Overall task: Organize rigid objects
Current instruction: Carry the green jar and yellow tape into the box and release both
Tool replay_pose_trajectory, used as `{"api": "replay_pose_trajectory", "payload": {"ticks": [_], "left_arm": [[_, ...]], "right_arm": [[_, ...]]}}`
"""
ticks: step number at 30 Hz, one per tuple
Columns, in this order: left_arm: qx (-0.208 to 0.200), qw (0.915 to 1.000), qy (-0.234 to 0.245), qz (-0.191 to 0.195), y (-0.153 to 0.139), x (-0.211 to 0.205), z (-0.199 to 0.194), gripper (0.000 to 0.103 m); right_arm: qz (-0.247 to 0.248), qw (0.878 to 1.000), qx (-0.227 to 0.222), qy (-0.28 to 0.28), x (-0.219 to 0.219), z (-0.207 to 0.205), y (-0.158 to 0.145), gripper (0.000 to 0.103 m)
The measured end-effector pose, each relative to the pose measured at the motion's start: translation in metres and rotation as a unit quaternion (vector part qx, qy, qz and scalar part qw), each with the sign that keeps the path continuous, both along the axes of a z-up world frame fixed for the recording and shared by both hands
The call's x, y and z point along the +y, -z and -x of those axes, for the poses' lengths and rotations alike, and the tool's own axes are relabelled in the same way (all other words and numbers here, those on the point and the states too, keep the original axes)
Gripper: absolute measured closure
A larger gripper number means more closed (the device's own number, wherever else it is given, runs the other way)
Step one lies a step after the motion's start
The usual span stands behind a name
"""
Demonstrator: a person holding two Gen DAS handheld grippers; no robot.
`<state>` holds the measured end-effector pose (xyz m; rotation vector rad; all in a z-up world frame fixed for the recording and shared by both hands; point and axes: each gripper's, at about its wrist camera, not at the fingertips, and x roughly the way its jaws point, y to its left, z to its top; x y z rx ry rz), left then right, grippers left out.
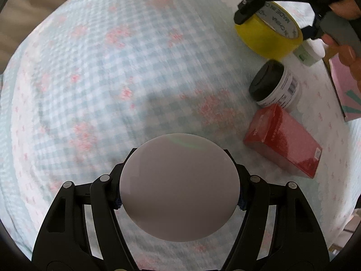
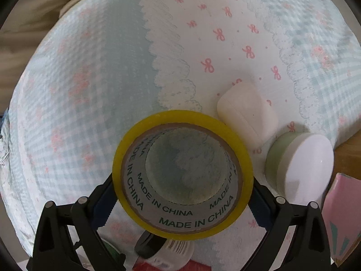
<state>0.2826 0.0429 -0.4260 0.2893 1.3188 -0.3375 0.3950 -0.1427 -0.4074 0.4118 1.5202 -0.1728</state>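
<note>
A round white lid [image 1: 179, 188] is gripped by the left gripper [image 1: 179, 199] above the blurred cloth [image 1: 101, 79]; what lies under it is hidden. The tape [image 2: 181, 174] sits on the cloth between the wide right gripper [image 2: 182, 194] fingers; touching cannot be told.

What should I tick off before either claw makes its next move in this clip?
1. Left claw clamped on the round white lid: ok, pads at both sides.
2. Right claw gripping the yellow tape roll: ok, fingers against both sides.
3. Tape roll lifted off the cloth: cannot tell.
4. Space around the tape: not ok, white case and green jar sit close beside it.
5. Black-lidded jar and red box clear of the left claw: ok.
</note>
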Motion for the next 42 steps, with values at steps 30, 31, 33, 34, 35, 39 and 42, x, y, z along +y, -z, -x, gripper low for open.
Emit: {"api": "replay_pose_trajectory", "payload": {"ticks": [30,31,33,34,35,39,42], "left_arm": [[-0.136,0.9853,0.036,0.097,-0.278,-0.073,0.064,0.035],[-0.139,0.9844,0.038,0.1,-0.285,-0.086,0.07,0.035],[-0.145,0.9831,0.041,0.104,-0.293,-0.106,0.079,0.035],[-0.148,0.9825,0.042,0.106,-0.297,-0.118,0.083,0.035],[-0.149,0.9822,0.042,0.108,-0.299,-0.131,0.087,0.035],[-0.133,0.9824,0.029,0.127,-0.296,-0.183,0.1,0.035],[-0.118,0.9836,0.028,0.134,-0.285,-0.218,0.103,0.035]], "right_arm": [[0.012,0.983,-0.181,-0.008,-0.066,0.188,-0.299,0.004],[0.011,0.983,-0.183,-0.005,-0.075,0.198,-0.303,0.004],[0.01,0.983,-0.185,0.003,-0.094,0.214,-0.305,0.004],[0.011,0.983,-0.185,0.005,-0.104,0.223,-0.308,0.004],[0.011,0.983,-0.186,0.005,-0.115,0.23,-0.308,0.004],[0.012,0.985,-0.175,0.01,-0.169,0.257,-0.303,0.004],[0.015,0.986,-0.165,0.022,-0.214,0.271,-0.293,0.004]]}}
